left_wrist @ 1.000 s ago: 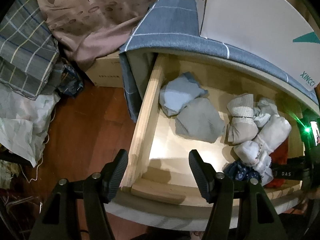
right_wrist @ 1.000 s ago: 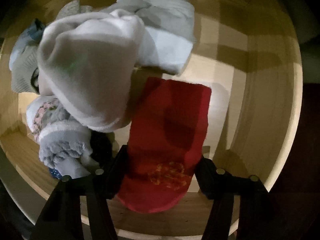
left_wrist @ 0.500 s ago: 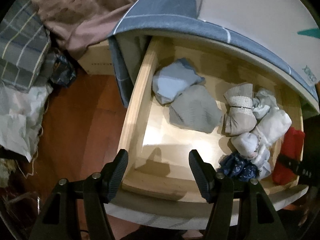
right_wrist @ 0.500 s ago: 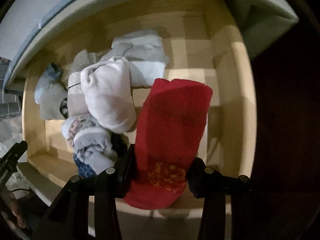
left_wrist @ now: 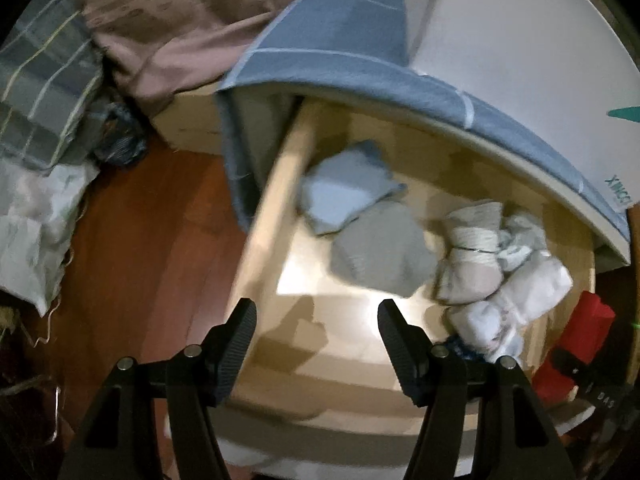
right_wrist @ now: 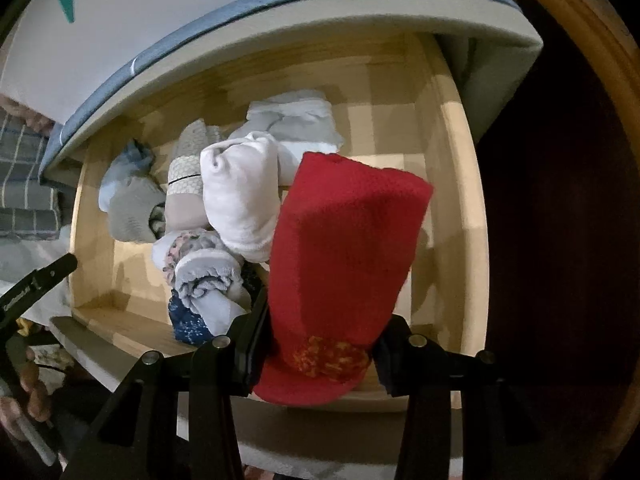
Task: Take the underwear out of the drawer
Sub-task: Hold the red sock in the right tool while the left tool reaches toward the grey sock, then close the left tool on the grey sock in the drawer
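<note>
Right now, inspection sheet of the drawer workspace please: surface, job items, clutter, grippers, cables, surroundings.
Surface: open light wooden drawer, bare floor patch at its front left.
Job's things: folded red cloth item with gold embroidery; rolled white, grey and blue underwear bundles lying in the drawer.
Clutter: white printed cardboard box on blue checked cloth above the drawer.
Grippers: right hand-held gripper clamped on the red item; left hand-held gripper open, empty.
Cables: nothing seen.
Surroundings: reddish wooden floor, crumpled bedding at left.
</note>
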Tool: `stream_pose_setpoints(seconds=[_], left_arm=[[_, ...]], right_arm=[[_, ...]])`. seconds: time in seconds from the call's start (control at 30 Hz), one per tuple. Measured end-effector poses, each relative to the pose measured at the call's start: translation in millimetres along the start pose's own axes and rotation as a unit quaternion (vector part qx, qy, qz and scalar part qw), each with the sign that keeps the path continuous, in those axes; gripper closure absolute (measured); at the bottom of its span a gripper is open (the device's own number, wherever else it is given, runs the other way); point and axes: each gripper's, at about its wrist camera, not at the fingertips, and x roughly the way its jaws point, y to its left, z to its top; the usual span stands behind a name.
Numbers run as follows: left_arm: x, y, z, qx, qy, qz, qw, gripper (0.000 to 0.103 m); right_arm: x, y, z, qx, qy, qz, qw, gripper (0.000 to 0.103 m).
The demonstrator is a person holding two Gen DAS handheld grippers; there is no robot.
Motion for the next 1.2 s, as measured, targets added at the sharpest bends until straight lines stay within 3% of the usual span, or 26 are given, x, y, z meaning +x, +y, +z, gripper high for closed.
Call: stream_pose_setpoints(seconds=[0.17, 0.33, 0.9, 1.2], left_arm=[[8, -25, 18, 0.063, -0.019, 0.007, 0.9978, 0.038], [32, -45, 34, 0.104, 0.005, -0.001, 0.9946, 0.038], [100, -67, 50, 0.16, 0.082, 0.021, 0.9834, 0.039], [109, -74, 48, 0.176, 0.116, 0.033, 0.9771, 0.049]], right_arm=[[6, -2, 2, 0.014, 0.004, 0.014, 1.0, 0.062], [7, -4, 3, 0.025, 0.008, 0.023, 0.999, 0.061], [4, -8, 2, 0.032, 0.013, 0.038, 0.999, 0.061], [4, -9, 2, 0.038, 0.014, 0.046, 0.998, 0.06]])
